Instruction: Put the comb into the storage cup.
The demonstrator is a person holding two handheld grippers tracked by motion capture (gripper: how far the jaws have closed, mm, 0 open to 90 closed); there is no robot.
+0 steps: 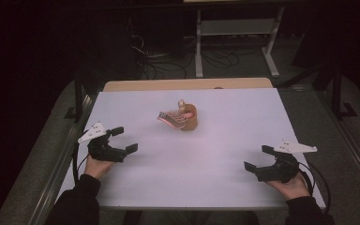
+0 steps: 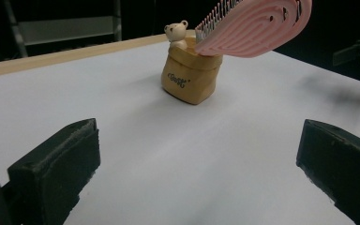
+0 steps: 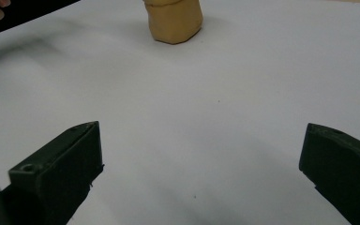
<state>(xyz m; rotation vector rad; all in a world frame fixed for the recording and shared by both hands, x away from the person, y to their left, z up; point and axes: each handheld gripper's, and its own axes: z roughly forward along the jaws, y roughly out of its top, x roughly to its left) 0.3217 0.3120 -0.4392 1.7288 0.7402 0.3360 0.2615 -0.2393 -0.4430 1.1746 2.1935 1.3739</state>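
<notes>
My left gripper (image 1: 124,139) and right gripper (image 1: 254,158) rest low on the white table (image 1: 215,122), jaws spread wide and holding nothing, well short of the tan pot (image 2: 190,77). My left gripper view reveals a bear figure (image 2: 176,33) and pink brush (image 2: 255,28) in that pot.

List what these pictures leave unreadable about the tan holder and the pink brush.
- Tan holder: its top is cut off by the upper edge of the right gripper view.
- Pink brush: its handle is hidden inside the holder in the left gripper view.
- Print on the holder: too small to read in the left gripper view.
- Bear figure: too small for detail in the high view.
</notes>
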